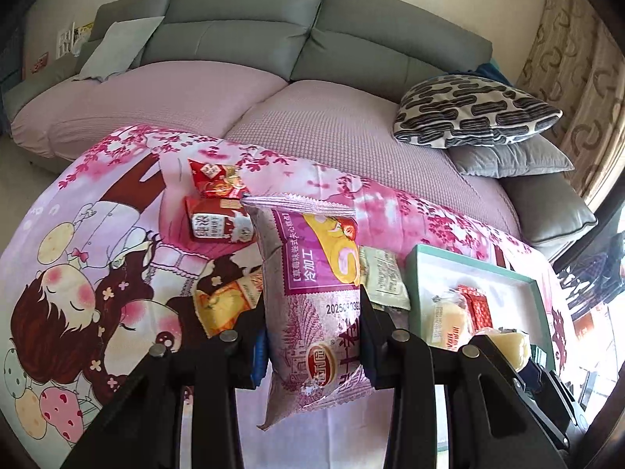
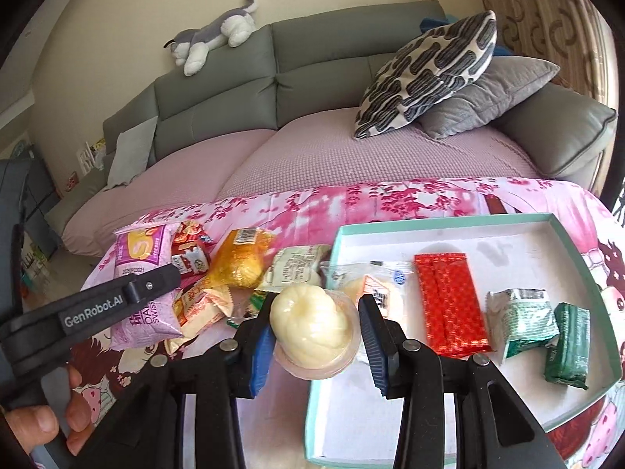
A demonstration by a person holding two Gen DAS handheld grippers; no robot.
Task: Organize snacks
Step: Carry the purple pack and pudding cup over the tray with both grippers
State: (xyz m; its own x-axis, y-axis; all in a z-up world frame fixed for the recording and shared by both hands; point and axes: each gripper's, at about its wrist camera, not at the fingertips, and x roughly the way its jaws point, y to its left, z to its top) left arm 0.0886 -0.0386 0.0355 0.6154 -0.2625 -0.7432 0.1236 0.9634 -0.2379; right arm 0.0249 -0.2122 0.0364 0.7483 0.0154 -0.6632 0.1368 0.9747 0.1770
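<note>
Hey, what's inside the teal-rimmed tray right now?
In the tray: a red packet, two green packets and a clear-wrapped pastry. The right gripper, shut on a cream bun, hides the tray's near-left part.

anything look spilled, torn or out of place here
Nothing looks spilled or torn. Loose snacks lie in an untidy heap on the pink cloth left of the teal tray, still unsorted. Each tool holds one: the left tool a purple swiss roll packet, the right tool a cream pastry.
</note>
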